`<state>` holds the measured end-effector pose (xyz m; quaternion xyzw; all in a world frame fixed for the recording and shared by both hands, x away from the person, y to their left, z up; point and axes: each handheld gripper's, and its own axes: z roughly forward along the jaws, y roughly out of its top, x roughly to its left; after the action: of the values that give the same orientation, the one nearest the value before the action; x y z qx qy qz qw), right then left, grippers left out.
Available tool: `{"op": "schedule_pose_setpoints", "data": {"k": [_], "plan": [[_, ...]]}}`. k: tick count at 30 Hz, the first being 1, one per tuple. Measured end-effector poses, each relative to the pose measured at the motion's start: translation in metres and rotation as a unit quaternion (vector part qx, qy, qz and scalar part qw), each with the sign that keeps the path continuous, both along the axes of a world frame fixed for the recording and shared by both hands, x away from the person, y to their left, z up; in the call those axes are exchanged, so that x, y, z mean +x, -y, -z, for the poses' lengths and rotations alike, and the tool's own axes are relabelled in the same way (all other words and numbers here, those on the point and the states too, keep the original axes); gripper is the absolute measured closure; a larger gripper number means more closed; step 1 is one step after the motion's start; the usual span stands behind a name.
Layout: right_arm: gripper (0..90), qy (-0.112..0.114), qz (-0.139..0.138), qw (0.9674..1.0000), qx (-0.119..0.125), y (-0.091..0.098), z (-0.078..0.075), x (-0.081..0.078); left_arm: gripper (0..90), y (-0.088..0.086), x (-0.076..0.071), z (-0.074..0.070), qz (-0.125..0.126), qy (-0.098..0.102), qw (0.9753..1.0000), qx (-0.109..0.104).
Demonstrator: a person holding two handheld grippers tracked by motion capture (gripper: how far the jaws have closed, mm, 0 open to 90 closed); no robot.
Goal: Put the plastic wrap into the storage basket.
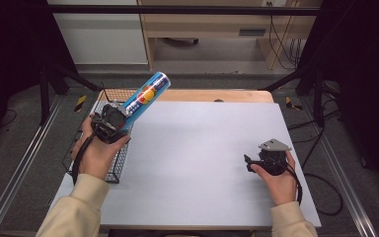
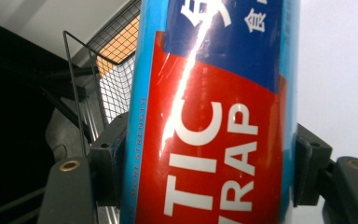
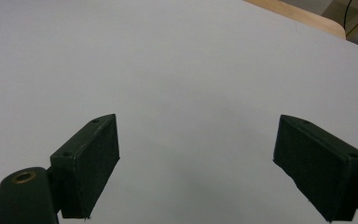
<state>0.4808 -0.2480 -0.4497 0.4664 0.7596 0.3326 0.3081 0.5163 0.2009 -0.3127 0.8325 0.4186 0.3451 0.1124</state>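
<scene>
Grey sheeting covers the worktop (image 1: 197, 163), with a strip of bare wood showing along its far edge, and dark floor and rails run down both sides. From the high view, a wire basket (image 1: 109, 163) stands at the worktop's left edge. The left claw (image 1: 113, 118) is raised above the basket's far end and grips a blue tube of plastic wrap (image 1: 145, 96) near its lower end. The tube slants up and away toward the far edge, clear of both basket and sheet. The right claw (image 1: 249, 163) sits low near the right edge, well apart from the tube, with nothing in it.

In the left gripper view, the tube (image 2: 214, 112) stands between the two black jaws, its red and blue label pressed by a pad on either side, so that claw is clamped on the tube. Basket mesh (image 2: 116, 79) lies behind and to the left.

In the right gripper view, the right claw (image 3: 196, 158) has its jaws standing well apart over bare grey sheet (image 3: 168, 60), holding nothing.

I judge the pick-up to be done, since the tube is firmly gripped and in the air. Setting it down remains. Whether it is bound for the open sheet or for the basket cannot be told from here, and the right claw has no part in the work yet.
</scene>
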Motion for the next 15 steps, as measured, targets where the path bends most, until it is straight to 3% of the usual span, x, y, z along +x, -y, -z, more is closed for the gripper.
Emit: {"op": "schedule_pose_setpoints", "data": {"k": [4, 15], "plan": [[14.7, 0.0, -0.004, 1.0, -0.001, -0.002, -0.001, -0.001, 30.5, 0.002, 0.007, -0.004, -0.019, -0.001, 0.9998, -0.008], [14.9, -0.005, -0.012, 0.9999, 0.0, -0.011, -0.004, 0.0, 30.6, -0.008, 0.006, -0.008, -0.059, -0.01, 0.998, -0.02]]}}
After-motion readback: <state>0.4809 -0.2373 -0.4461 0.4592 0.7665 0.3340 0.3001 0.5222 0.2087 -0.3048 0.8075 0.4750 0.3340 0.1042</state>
